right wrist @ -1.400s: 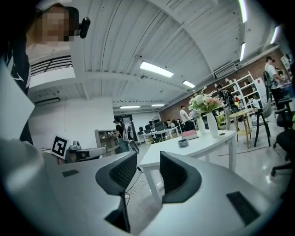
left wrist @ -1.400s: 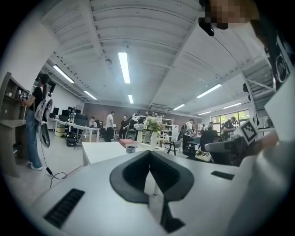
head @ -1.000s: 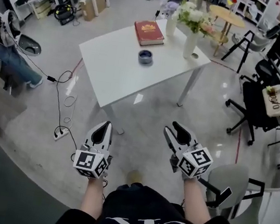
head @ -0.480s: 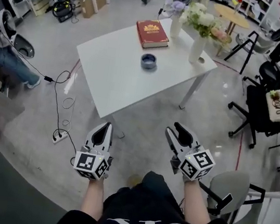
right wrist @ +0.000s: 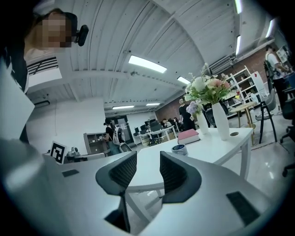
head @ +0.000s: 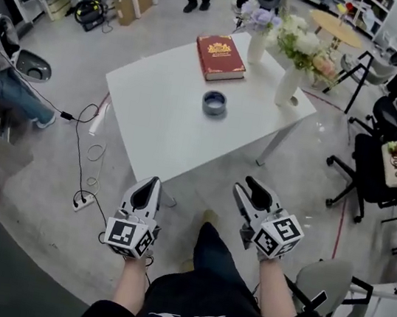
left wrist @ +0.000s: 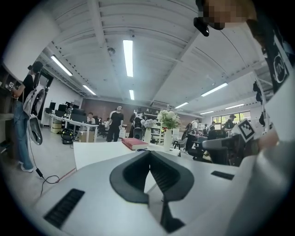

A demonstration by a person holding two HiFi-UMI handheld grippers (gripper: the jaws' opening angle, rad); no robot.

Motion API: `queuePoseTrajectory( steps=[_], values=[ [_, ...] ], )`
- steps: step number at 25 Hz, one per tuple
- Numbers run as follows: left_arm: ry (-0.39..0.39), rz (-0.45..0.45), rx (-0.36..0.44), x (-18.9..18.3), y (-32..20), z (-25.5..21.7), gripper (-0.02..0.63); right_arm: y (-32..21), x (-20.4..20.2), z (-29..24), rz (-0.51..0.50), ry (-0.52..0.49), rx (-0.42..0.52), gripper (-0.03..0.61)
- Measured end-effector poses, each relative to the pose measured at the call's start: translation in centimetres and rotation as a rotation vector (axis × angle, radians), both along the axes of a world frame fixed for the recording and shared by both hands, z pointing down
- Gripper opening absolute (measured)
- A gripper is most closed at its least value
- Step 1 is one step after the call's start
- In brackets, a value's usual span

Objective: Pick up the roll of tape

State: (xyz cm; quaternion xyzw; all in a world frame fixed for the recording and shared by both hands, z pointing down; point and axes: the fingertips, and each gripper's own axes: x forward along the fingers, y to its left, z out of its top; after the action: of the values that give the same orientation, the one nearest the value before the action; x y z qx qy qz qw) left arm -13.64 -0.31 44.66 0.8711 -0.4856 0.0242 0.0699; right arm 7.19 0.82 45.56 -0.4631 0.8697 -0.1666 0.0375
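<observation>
The roll of tape [head: 214,103], a small dark blue ring, lies flat near the middle of the white table [head: 154,110]. Both grippers hang over the floor in front of the table's near edge, well short of the tape. My left gripper [head: 151,184] is shut with nothing in it; its pads meet in the left gripper view [left wrist: 150,159]. My right gripper [head: 253,188] is open and empty, with a narrow gap between its pads [right wrist: 144,168]. In the right gripper view, the tape [right wrist: 179,149] shows on the tabletop beyond the jaws.
A red book [head: 220,57] and two vases of flowers [head: 288,86] stand at the table's far side. Office chairs [head: 376,167] crowd the right, with another chair [head: 321,278] by my right arm. A power strip with cables [head: 83,203] lies on the floor at left.
The table and tape have drawn closer and lower in the head view as the person steps forward. Both grippers keep their pose in front of the body.
</observation>
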Motion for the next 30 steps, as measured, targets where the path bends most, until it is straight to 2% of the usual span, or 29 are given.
queuePoseTrajectory(
  steps=[7, 12, 19, 30],
  values=[
    [-0.015, -0.004, 0.006, -0.1, -6.7, -0.7, 0.003, -7.4, -1.1, -0.3, -0.061, 0.023, -0.009, 0.163],
    [0.004, -0.029, 0.01, -0.1, -10.2, -1.5, 0.003, -11.7, -0.8, -0.4, -0.056, -0.002, -0.025, 0.163],
    [0.023, -0.063, 0.002, -0.2, -13.9, -1.0, 0.003, -15.7, -0.8, 1.6, -0.069, -0.012, -0.069, 0.161],
    [0.005, -0.074, -0.036, 1.7, -19.1, 0.8, 0.003, -21.6, 0.2, 4.0, -0.092, -0.012, -0.142, 0.158]
  ],
)
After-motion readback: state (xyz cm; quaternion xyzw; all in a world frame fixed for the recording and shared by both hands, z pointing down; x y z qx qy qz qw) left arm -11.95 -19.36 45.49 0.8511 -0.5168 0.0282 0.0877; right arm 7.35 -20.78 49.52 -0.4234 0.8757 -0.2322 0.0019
